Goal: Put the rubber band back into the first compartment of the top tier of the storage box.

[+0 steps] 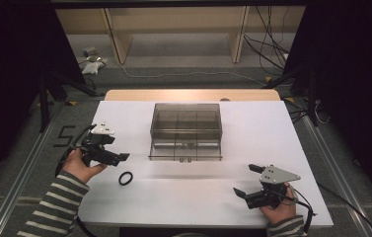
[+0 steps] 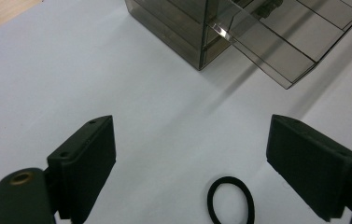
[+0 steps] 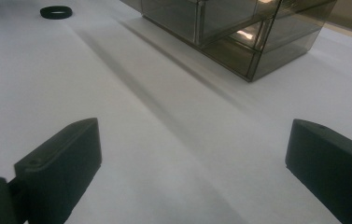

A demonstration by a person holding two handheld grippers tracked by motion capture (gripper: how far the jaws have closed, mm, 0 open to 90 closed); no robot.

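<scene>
We see a white table top (image 1: 252,143) in the middle of the frame, with a light wood strip (image 1: 193,95) along its far edge. Grey floor (image 1: 173,74) runs behind it. Pale wooden shelving (image 1: 178,29) fills the top centre. Black cables (image 1: 267,49) trail at upper right, a white cable (image 1: 173,75) crosses the floor, and black curtains (image 1: 351,59) darken both sides.

High view looks forward and down over the whole desk (image 1: 252,197); both claw views sit low and close, sharing the black ring (image 2: 231,200) and smoky box (image 3: 220,28)
</scene>
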